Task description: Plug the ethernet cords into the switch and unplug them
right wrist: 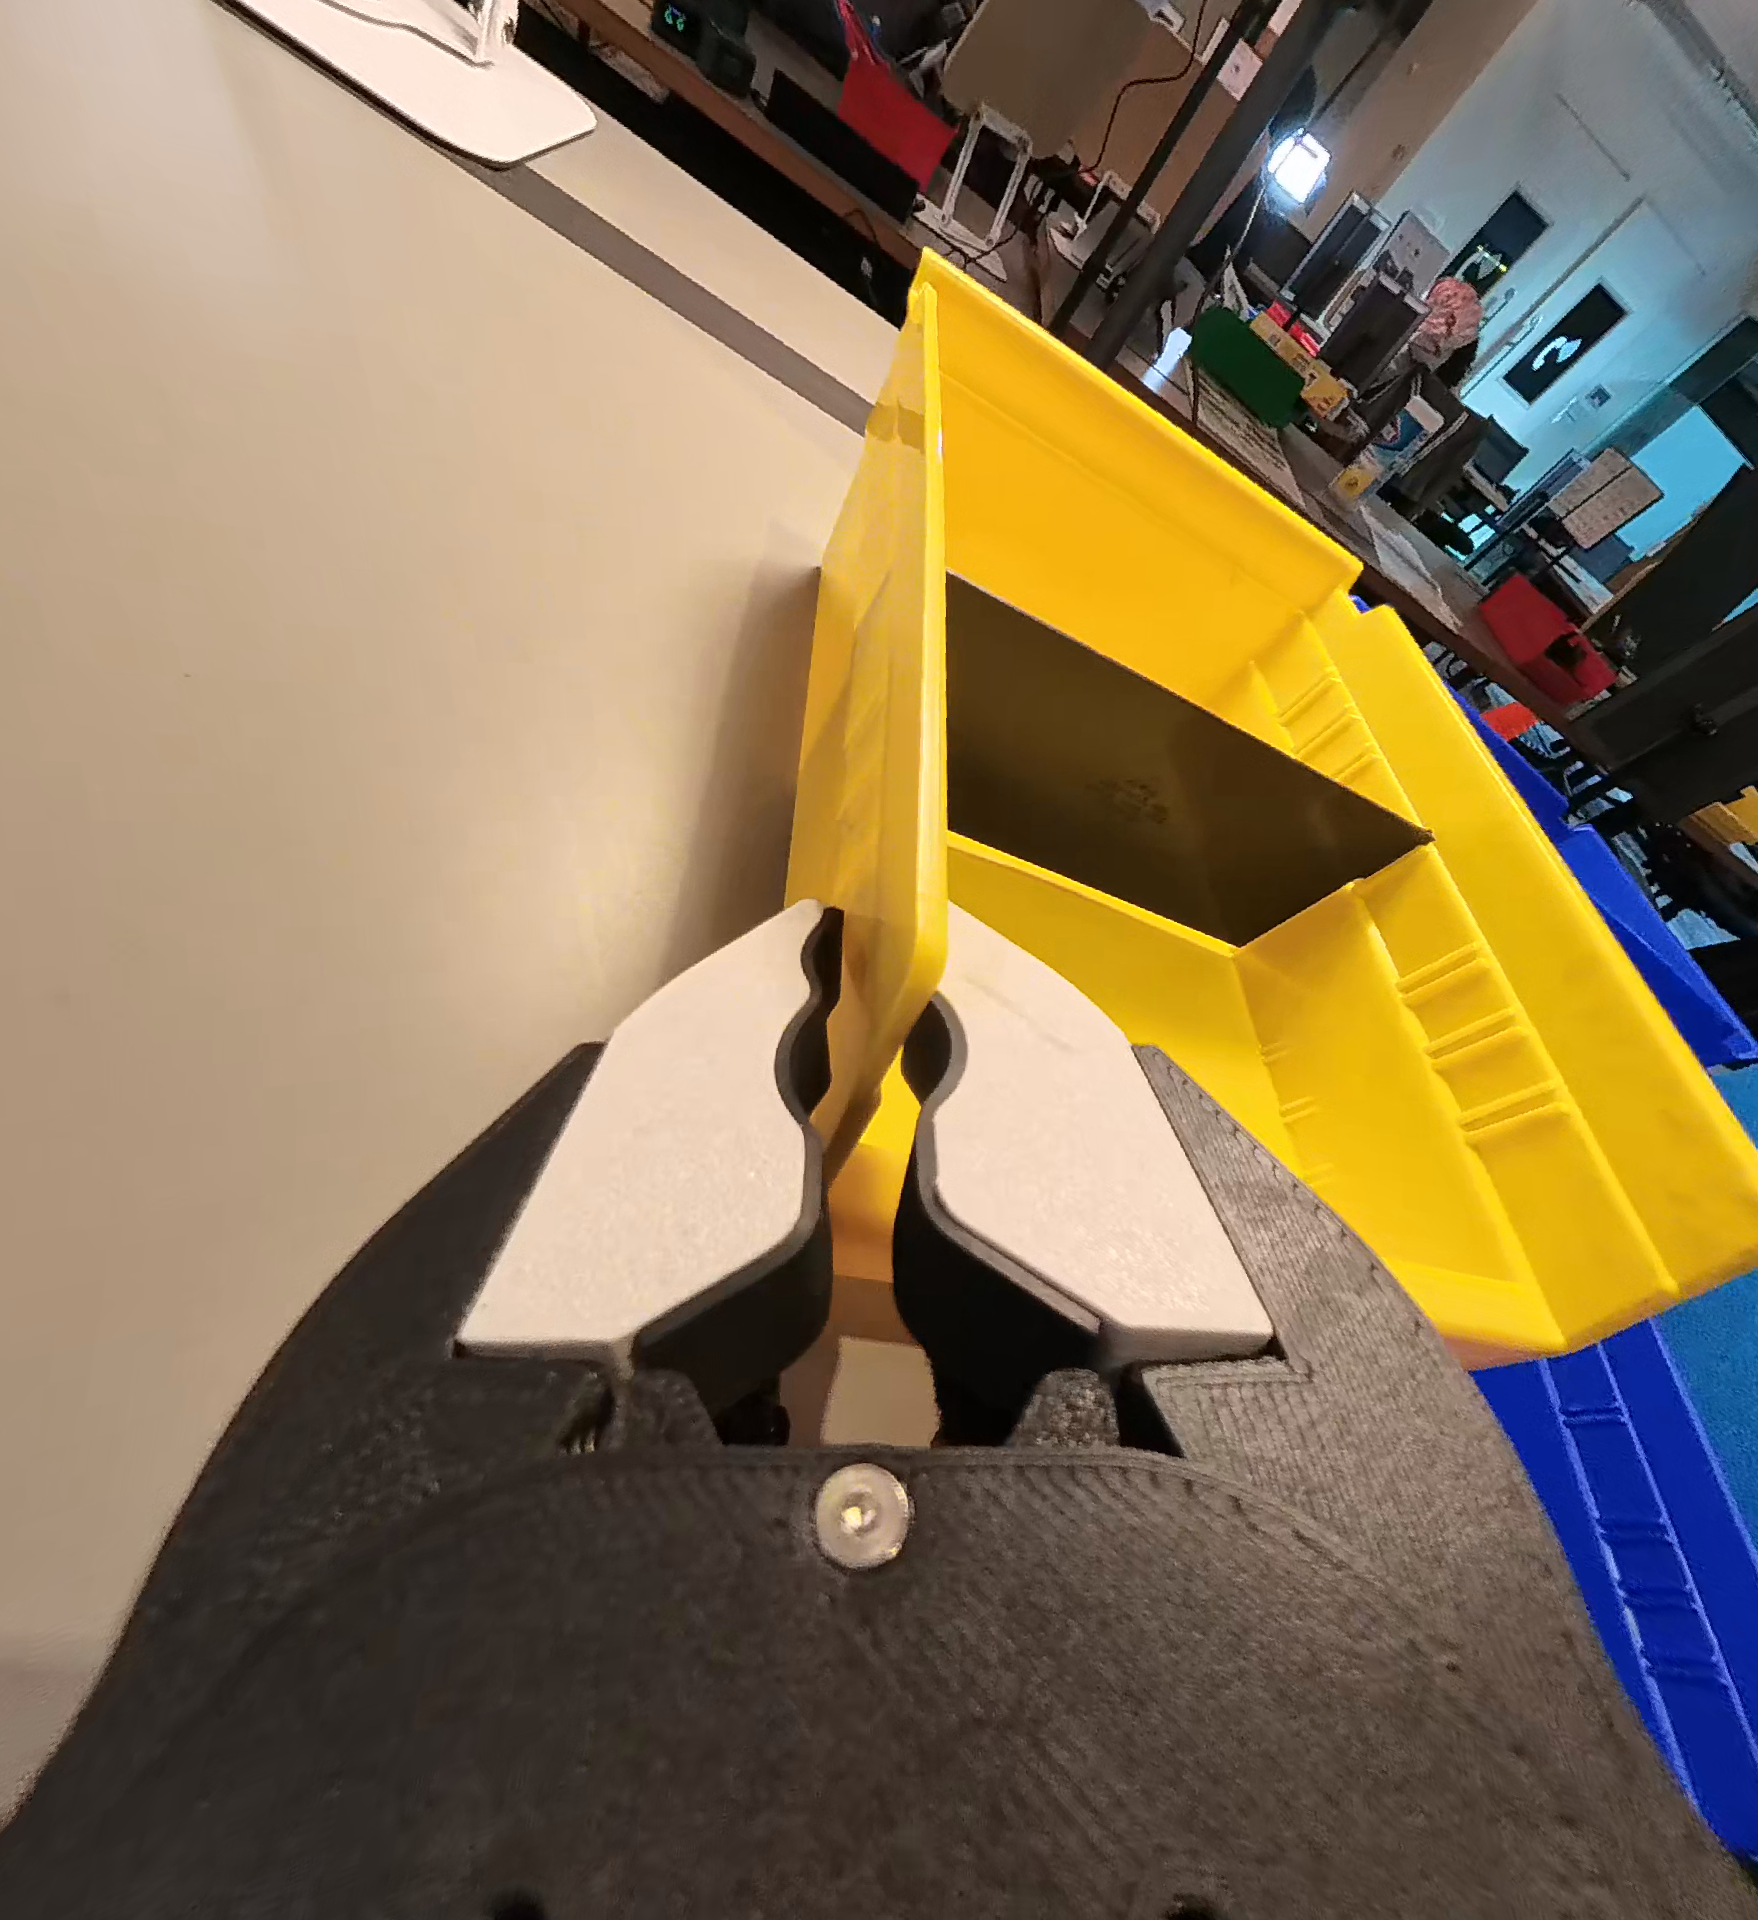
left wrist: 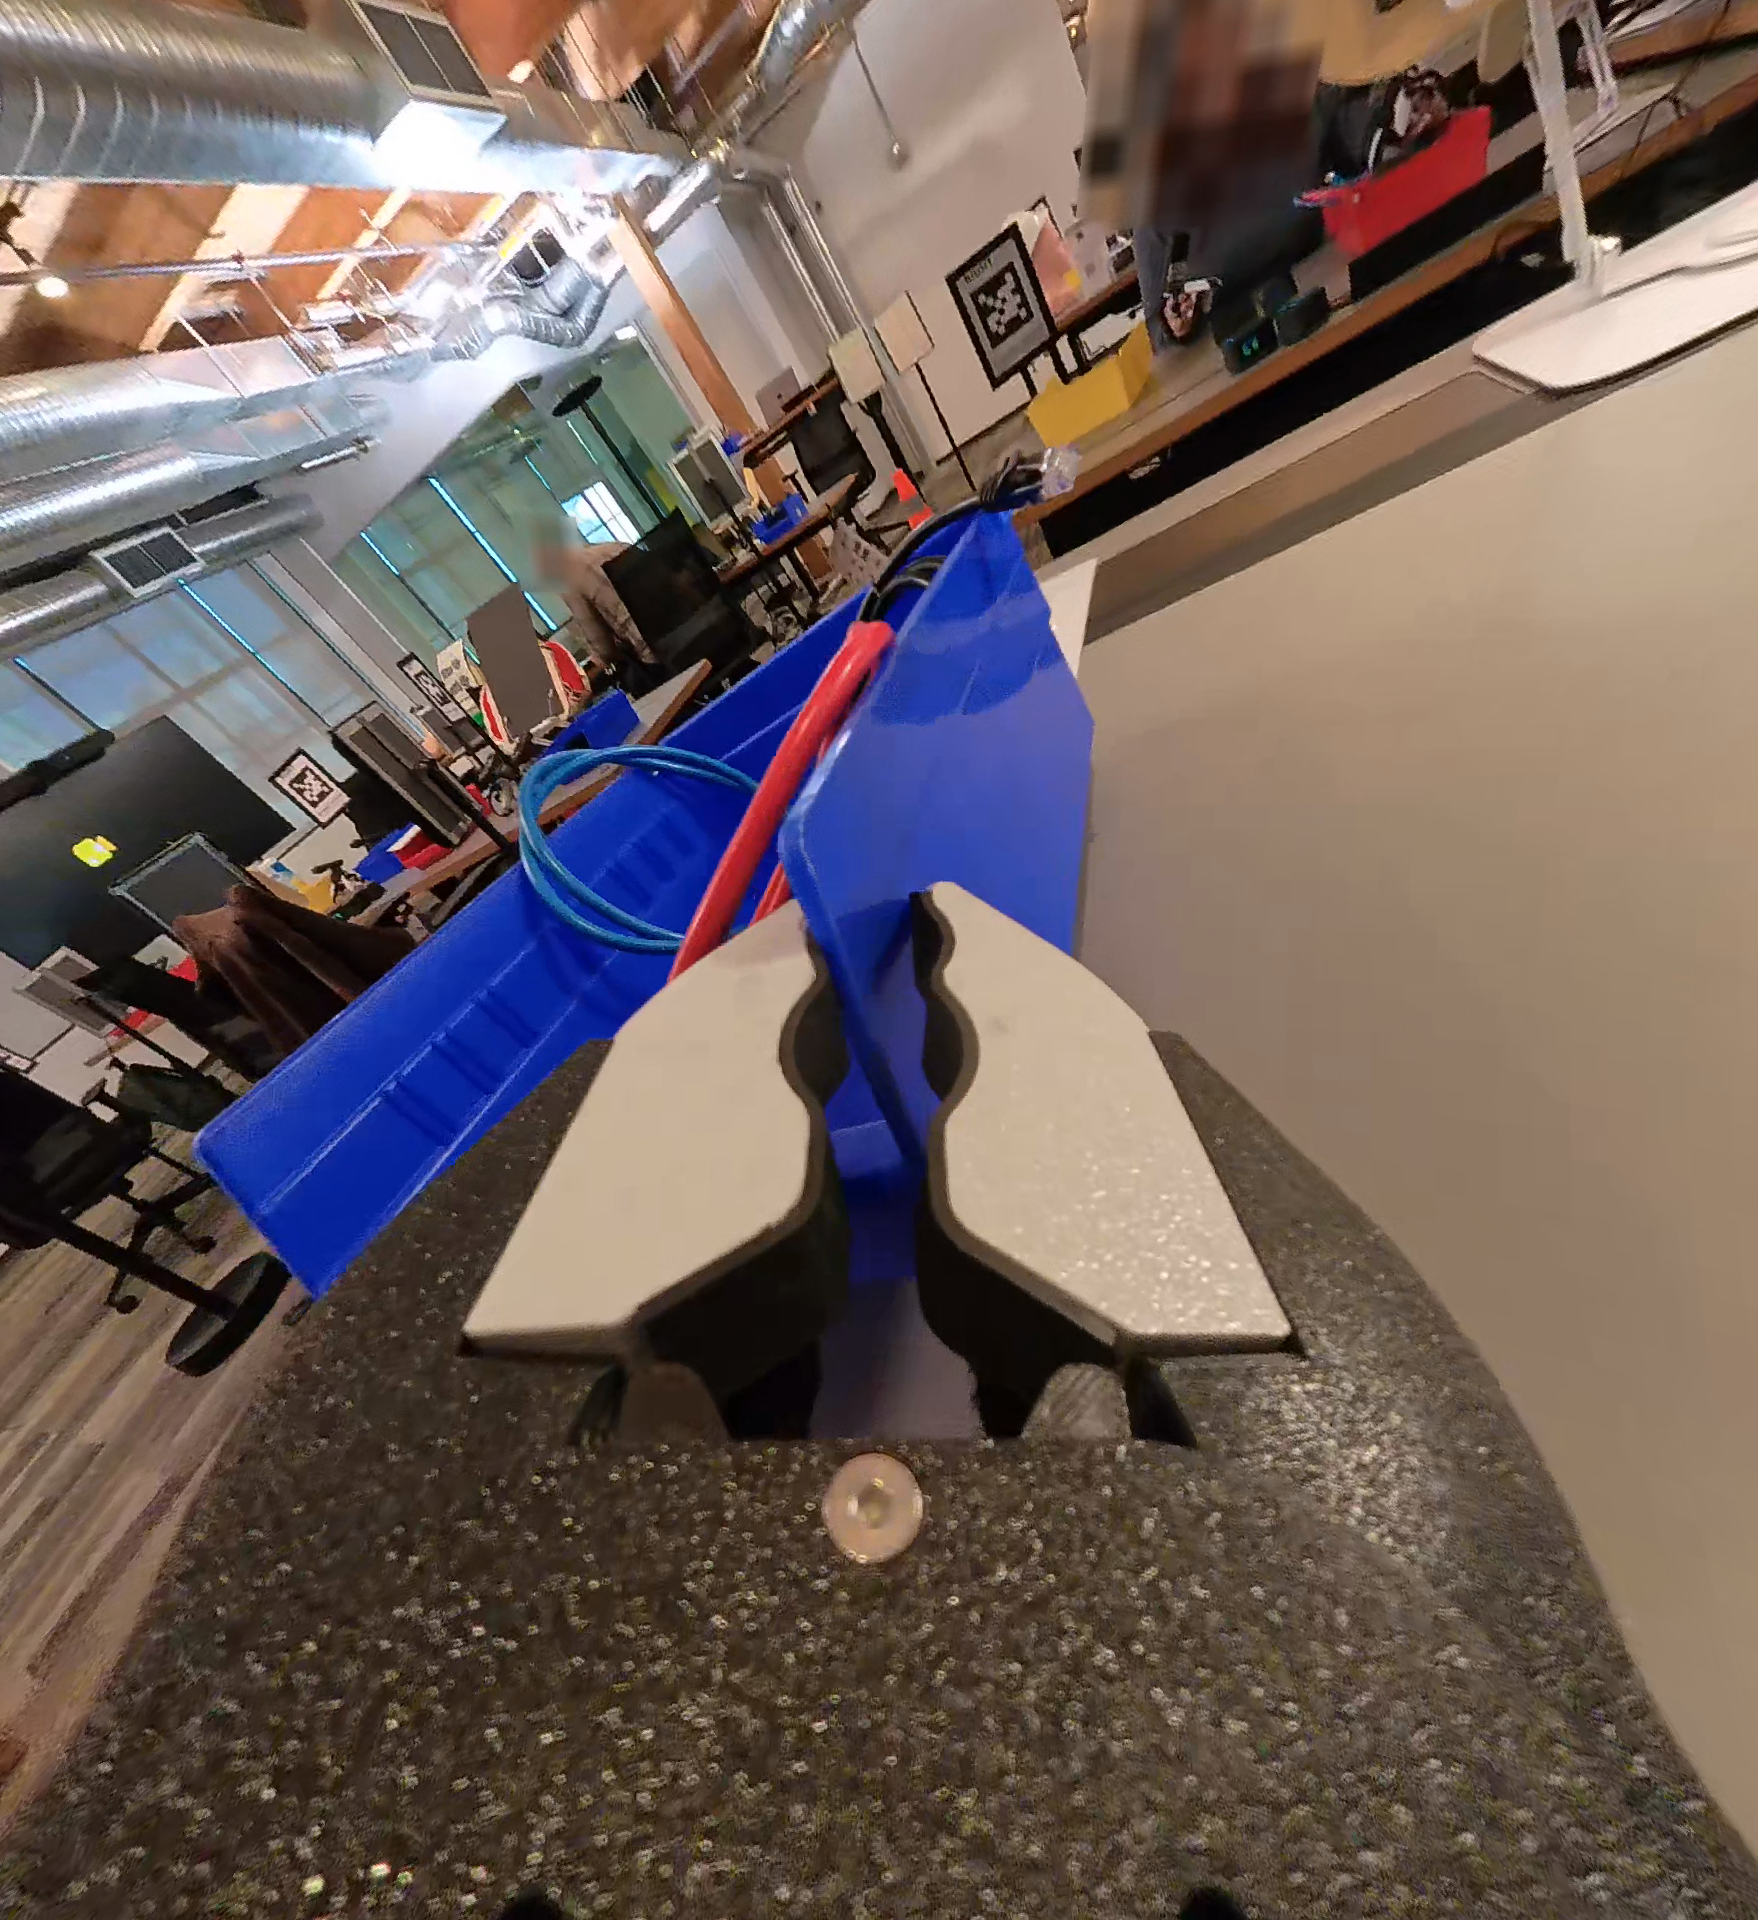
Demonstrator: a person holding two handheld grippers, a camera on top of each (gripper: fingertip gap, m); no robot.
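In my left wrist view, my left gripper (left wrist: 870,935) pinches the near wall of a blue plastic bin (left wrist: 942,748), one finger (left wrist: 693,1122) inside and one outside. A red round cable (left wrist: 802,748) runs up from the bin toward 12 o'clock. A thin blue cable (left wrist: 584,831) curls in a loop at 10 o'clock. Black cables with a clear plug (left wrist: 1057,462) poke over the far wall at 1 o'clock. These are my ethernet cords. The pale flat tabletop (left wrist: 1477,935) fills the 3 o'clock side.

In my right wrist view, my right gripper (right wrist: 880,956) pinches the thin wall of a yellow plastic bin (right wrist: 875,727). A flat black box (right wrist: 1166,769) lies inside it at 1 o'clock. I think it is the switch, but I cannot see its ports. At 4 o'clock a second blue bin (right wrist: 1633,1538) touches the yellow one.

I think I am moving both bins into place first. To do it well, I should hold each wall tight and go slow and level. A tilt could make the black box slide or the cords spill. Then I should let go softly, with the cords near the switch.
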